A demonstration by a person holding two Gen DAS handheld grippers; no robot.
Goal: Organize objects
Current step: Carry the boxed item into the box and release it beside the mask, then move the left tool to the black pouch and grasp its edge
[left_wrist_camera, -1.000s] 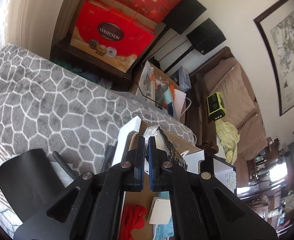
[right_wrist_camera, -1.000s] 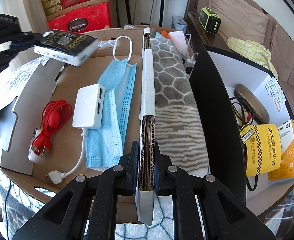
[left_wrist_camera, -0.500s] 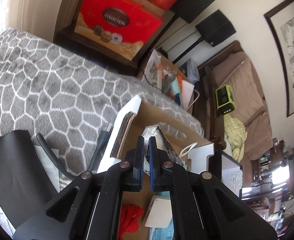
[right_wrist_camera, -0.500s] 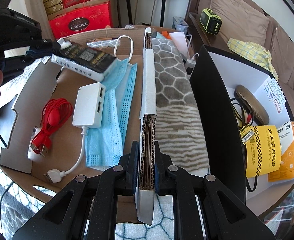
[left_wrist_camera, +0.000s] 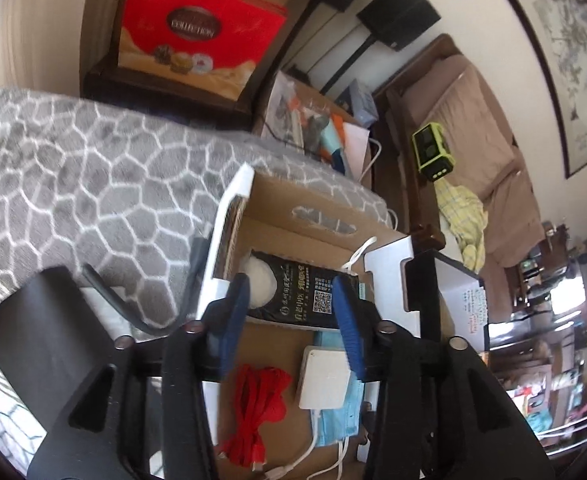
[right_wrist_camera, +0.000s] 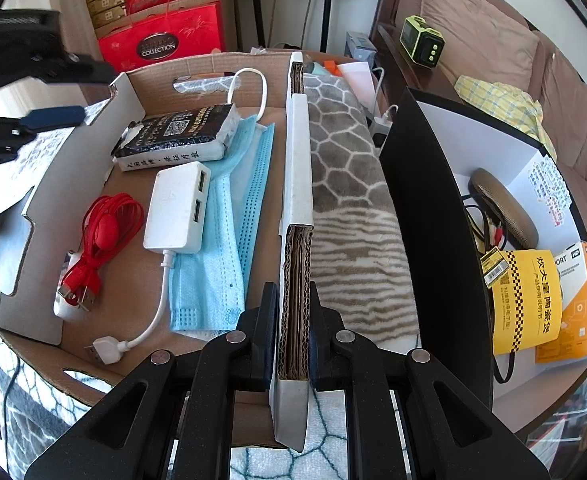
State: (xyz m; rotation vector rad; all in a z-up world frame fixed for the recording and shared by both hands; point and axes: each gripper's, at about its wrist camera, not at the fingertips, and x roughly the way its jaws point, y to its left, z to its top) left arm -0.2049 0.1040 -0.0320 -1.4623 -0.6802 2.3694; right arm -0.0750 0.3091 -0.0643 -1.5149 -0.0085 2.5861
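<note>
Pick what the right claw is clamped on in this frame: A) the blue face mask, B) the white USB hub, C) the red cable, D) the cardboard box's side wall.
D: the right claw is shut on the upright corrugated side wall of the cardboard box.

My claw (right_wrist_camera: 291, 344) pinches rough brown cardboard box wall (right_wrist_camera: 295, 280). The black packet (right_wrist_camera: 177, 132) looks shiny; the blanket (right_wrist_camera: 349, 184) looks soft and fuzzy.

- Black rice packet (right_wrist_camera: 177, 136) with white edge and QR code: lying flat at the cardboard tray's (right_wrist_camera: 29, 320) far end, about 11 o'clock from the white USB hub (right_wrist_camera: 175, 208).
- Hub: flat, partly on the blue face mask (right_wrist_camera: 229, 232).
- Red cable (right_wrist_camera: 101, 236): coiled at the hub's 9 o'clock.
</note>
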